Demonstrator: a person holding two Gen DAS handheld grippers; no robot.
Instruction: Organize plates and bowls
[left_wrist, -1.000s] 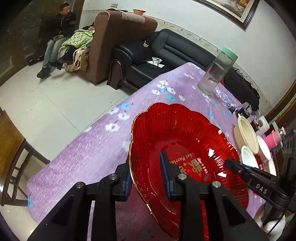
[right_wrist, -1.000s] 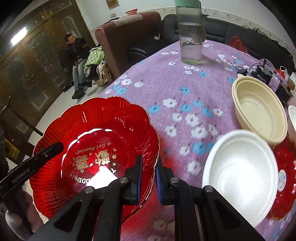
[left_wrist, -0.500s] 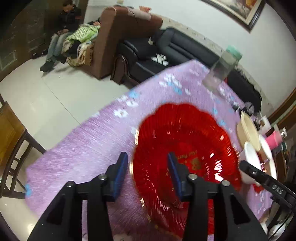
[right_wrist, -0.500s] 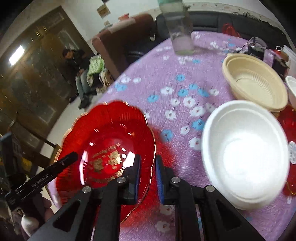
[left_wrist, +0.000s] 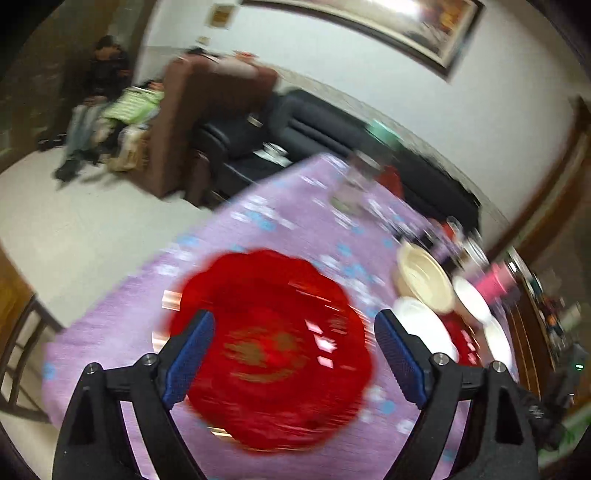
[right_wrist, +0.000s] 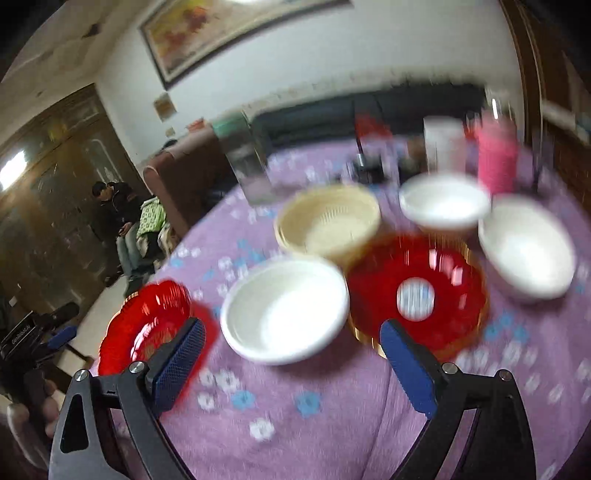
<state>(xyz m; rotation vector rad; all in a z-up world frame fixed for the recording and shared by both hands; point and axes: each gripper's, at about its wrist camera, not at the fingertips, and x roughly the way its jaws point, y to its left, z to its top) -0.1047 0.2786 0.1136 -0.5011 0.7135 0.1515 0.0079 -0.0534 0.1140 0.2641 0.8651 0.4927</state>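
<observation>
Motion-blurred gold lettering on red plate

Scalloped translucent red plastic plate w/ gold lettering at centre. Table cloth purple, white & blue flower print. Round white bowl; ribbed cream bowl; 2nd red plate, white centre label. Tool pads blue.

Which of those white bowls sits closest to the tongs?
The big white bowl directly ahead of the right tongs, left of the red plate with a white label. The other two white bowls sit farther back.
</observation>
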